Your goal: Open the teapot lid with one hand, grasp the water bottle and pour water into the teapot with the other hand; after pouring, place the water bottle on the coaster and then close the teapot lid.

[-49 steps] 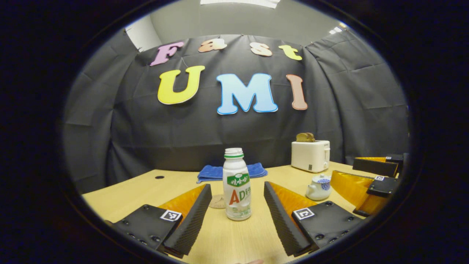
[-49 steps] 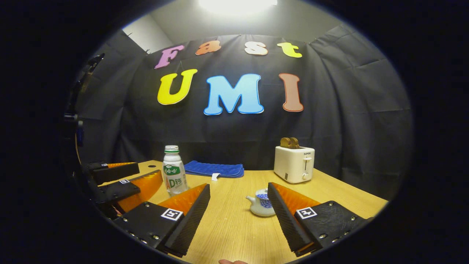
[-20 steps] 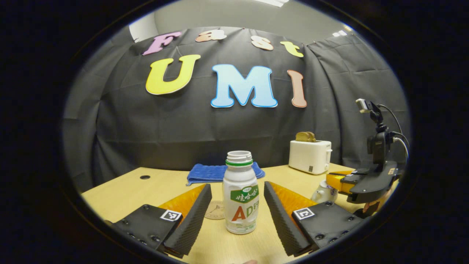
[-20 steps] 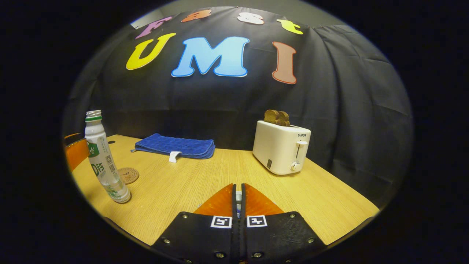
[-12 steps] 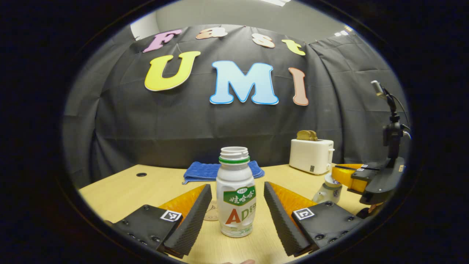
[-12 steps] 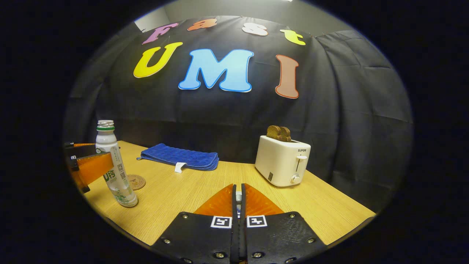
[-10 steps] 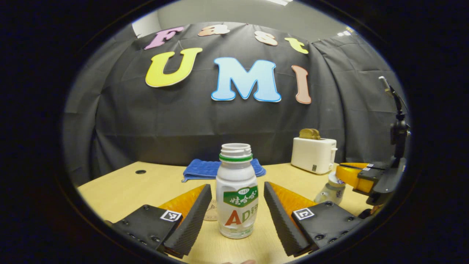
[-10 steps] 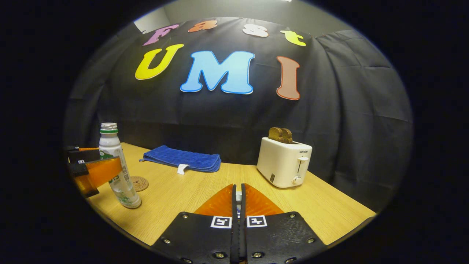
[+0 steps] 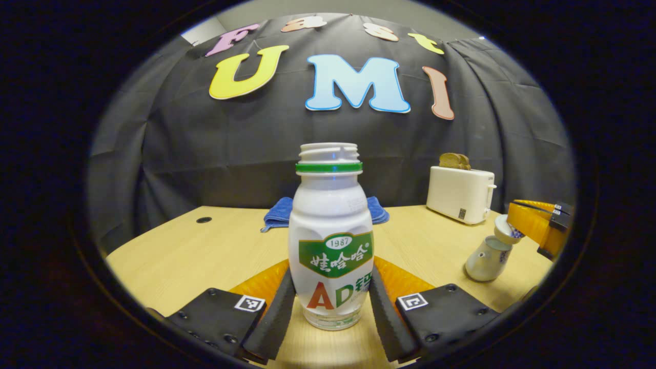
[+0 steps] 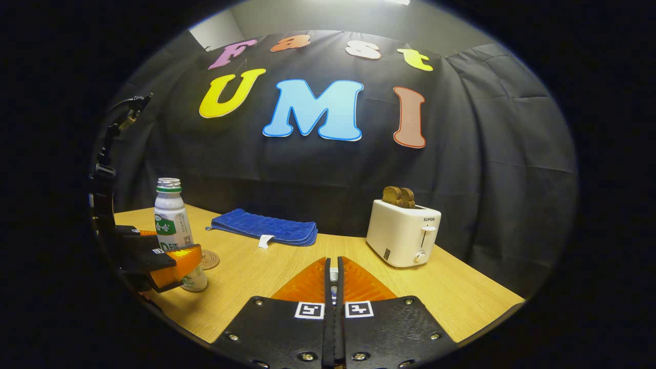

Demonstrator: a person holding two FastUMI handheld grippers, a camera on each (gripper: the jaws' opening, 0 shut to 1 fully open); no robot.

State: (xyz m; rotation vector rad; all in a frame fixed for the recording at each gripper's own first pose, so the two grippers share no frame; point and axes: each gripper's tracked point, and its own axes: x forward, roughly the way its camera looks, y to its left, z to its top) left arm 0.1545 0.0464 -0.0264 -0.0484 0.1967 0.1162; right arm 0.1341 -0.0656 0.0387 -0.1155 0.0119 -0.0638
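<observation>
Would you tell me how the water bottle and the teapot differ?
The water bottle is tall with a green neck band; the teapot is squat with a spout. The left gripper clamps the bottle; the right gripper holds the teapot's lid just above it. Both stand upright, uncovered, on the table.

a cloth-walled test booth: wooden table [image 10: 266,277], toaster [image 10: 403,232], folded towel [image 10: 266,226].

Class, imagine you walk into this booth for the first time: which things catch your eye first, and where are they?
A white plastic bottle with a green neck ring stands up close between the left gripper's fingers. At the right, the right gripper holds a small lid above a white ceramic teapot. A white toaster holding bread sits behind.
</observation>
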